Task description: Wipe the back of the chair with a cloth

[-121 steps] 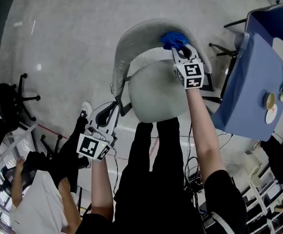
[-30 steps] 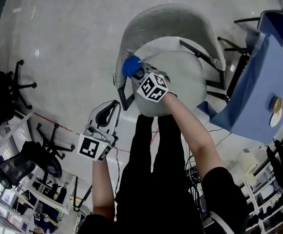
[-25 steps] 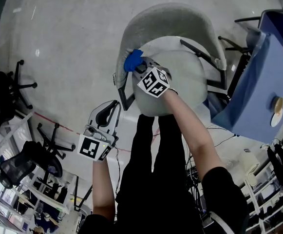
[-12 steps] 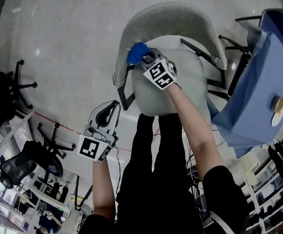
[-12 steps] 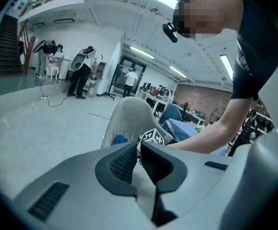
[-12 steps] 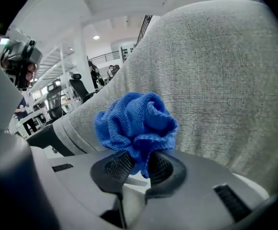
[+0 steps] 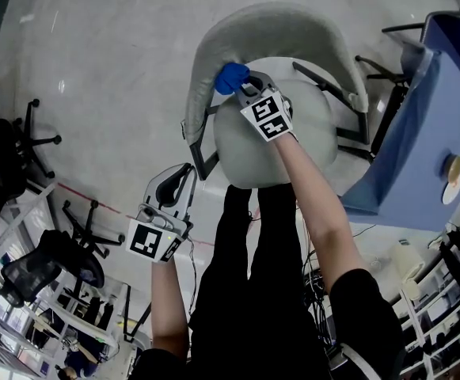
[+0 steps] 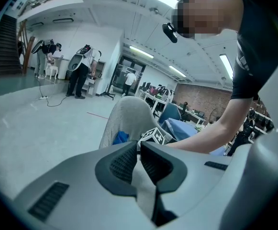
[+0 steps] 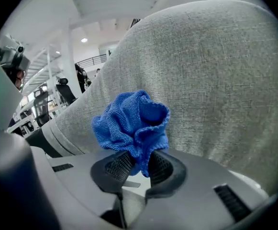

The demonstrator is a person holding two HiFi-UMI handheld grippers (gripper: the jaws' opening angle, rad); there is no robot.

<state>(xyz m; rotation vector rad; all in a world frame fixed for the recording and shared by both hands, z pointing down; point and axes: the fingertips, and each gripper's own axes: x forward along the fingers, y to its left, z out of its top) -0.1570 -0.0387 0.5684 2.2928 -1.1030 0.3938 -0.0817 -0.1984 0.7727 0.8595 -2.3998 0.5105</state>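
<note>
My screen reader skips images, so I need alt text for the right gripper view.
The right gripper holds a bunched blue cloth in its jaws, close against the grey fabric chair back that fills most of the frame. Far left, a person stands in a bright hall.

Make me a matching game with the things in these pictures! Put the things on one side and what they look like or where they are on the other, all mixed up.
Things:
1. cloth
2. chair back
3. left gripper
4. table

Clues:
A. grey and fuzzy, curved around the seat
B. bright blue, pinched in the right gripper
C. jaws together, holding nothing, away from the chair
D. stands beside the chair, with small things on top

Pairs: 1-B, 2-A, 3-C, 4-D
</note>
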